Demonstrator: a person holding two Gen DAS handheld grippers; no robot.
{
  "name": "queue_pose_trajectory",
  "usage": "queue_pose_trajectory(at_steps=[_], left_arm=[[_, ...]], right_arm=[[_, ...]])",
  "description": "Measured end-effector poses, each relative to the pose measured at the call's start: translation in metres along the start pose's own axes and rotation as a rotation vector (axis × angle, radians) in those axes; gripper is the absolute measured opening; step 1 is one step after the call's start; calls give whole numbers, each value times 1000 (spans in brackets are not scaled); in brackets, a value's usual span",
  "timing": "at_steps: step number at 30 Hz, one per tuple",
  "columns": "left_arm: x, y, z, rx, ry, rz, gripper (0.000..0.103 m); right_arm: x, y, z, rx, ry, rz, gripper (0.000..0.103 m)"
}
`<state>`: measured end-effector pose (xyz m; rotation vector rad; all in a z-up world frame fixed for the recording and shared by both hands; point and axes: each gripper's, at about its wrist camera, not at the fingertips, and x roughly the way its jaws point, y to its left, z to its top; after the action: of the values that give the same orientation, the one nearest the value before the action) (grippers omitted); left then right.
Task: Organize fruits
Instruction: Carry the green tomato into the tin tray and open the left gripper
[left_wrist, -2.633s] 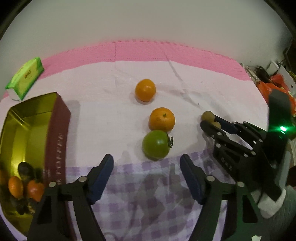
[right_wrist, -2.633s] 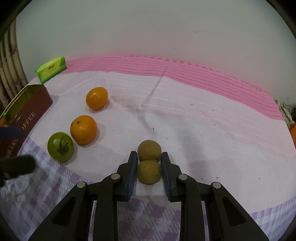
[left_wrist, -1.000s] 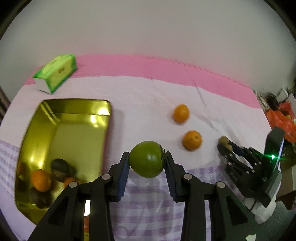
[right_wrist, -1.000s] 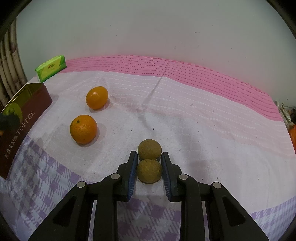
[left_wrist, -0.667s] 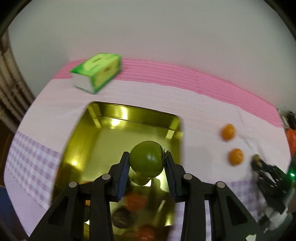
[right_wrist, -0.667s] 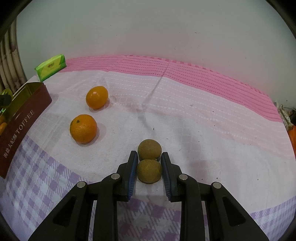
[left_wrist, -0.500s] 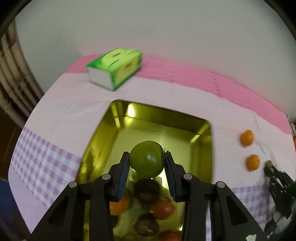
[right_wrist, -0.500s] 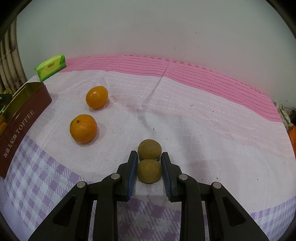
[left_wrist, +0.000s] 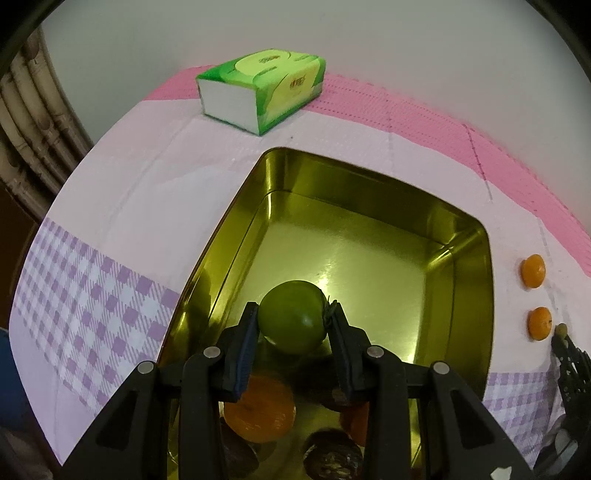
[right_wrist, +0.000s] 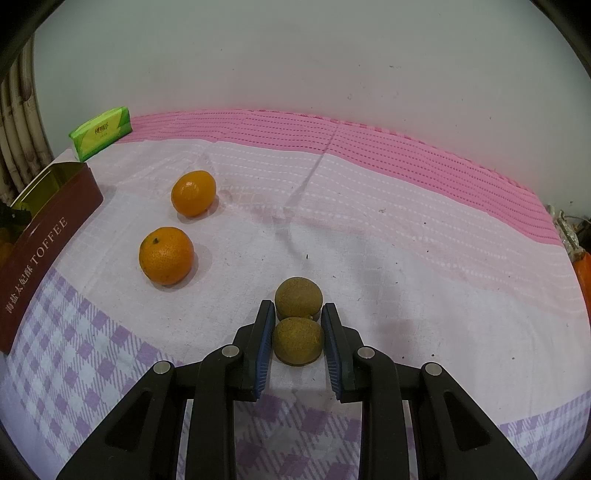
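Left hand-held gripper (left_wrist: 291, 325) clamped on a green tomato (left_wrist: 292, 316) above the gold tin (left_wrist: 369, 184), right hand-held gripper (right_wrist: 298, 334) clamped on a brown fruit (right_wrist: 298, 340) on the counter (right_wrist: 406, 258), two oranges (right_wrist: 166, 255) beyond.

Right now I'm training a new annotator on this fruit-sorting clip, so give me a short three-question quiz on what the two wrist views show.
1. True or false: the left gripper is shut on the green tomato above the gold tin.
2. How many oranges lie on the tablecloth outside the tin?
A. one
B. two
C. four
3. Fill in: the right gripper is closed on the nearer of two ____ fruits.

Key:
1. True.
2. B: the far orange and the near orange.
3. Brown: it grips the near brown fruit, which touches the far brown fruit.
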<state>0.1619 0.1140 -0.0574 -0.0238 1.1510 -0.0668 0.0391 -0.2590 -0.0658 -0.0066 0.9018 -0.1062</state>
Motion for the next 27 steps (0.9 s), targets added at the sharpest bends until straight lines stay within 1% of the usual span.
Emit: queue_pose_trajectory(at_steps=[5,16,18,20,22,27], left_arm=[[11,2,1,-1,24,17,34],[11,4,-1,-5,21,20,35],[9,4,-3,-7,22,24,37],[7,4,-4,-9,22,38,44],[3,5,-4,-12,22,48,49],[-7,5,-8,-3,4,54,55]], right_arm=[[0,0,0,0,0,1,27],[0,0,0,0,-1,1,28],[1,0,0,0,-1,2,28],[1,-1,0,0,-2,1,28],[1,0,0,0,-2,2,28],[1,-1,0,0,-2,3,28]])
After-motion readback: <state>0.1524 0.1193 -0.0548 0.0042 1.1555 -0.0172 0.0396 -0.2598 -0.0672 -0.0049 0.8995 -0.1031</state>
